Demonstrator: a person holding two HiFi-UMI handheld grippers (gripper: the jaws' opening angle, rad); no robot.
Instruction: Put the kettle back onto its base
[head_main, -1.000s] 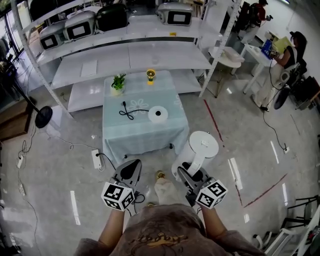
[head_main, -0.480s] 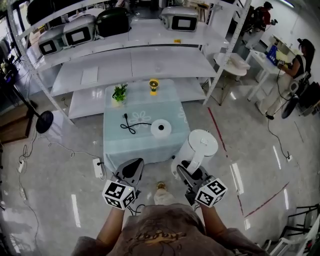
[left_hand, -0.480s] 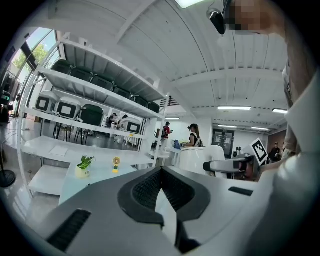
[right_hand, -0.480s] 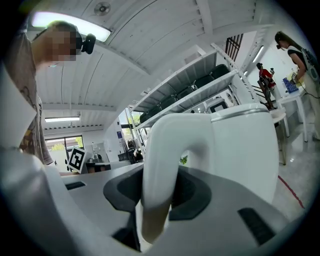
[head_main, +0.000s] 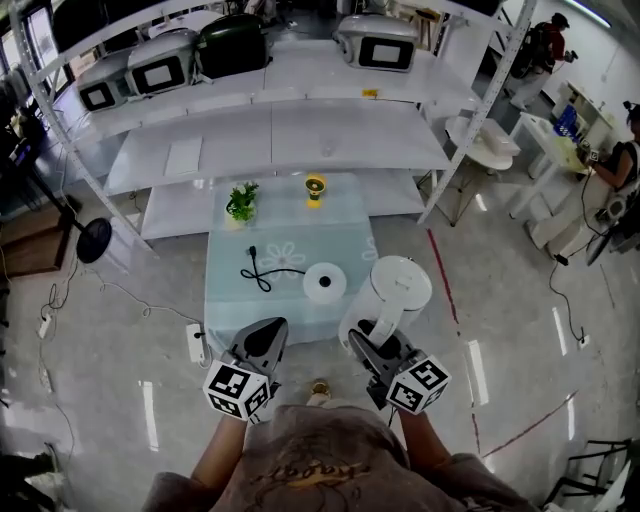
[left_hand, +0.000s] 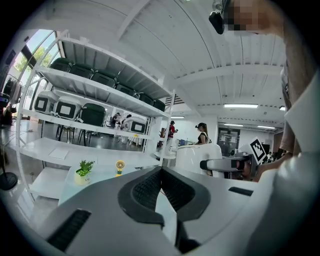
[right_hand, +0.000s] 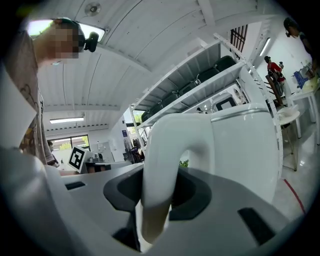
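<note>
Both grippers have come closer to the table (head_main: 232, 296) than a second ago, and the kettle (head_main: 392, 290) has come with them: it was mostly over the floor off the table's near right corner and now hangs over that corner.

Off the table's near left corner, on the floor, lies a white power strip (head_main: 194, 318). The left gripper (head_main: 263, 338) is just short of the table's near edge, towards its left half. The left gripper view shows its jaws pressed together with nothing between them.

On the table's far left corner stands a small potted plant (head_main: 240, 203). A black cord with its plug (head_main: 260, 274) lies coiled on the cloth left of the table's middle. A small yellow fan (head_main: 315, 187) stands at the far edge, about midway along it.

The round white kettle base (head_main: 323, 282) lies flat on the near right part of the table, with nothing on it. The kettle is held upright just right of the base, not on it.

The right gripper (head_main: 366, 342) is at the table's near right corner, clenched on the kettle's handle (right_hand: 161, 165). In the right gripper view the white loop of the handle runs down between its jaws, and both dark pads press against it.

Beyond the table's far edge runs white shelving (head_main: 270, 130).
</note>
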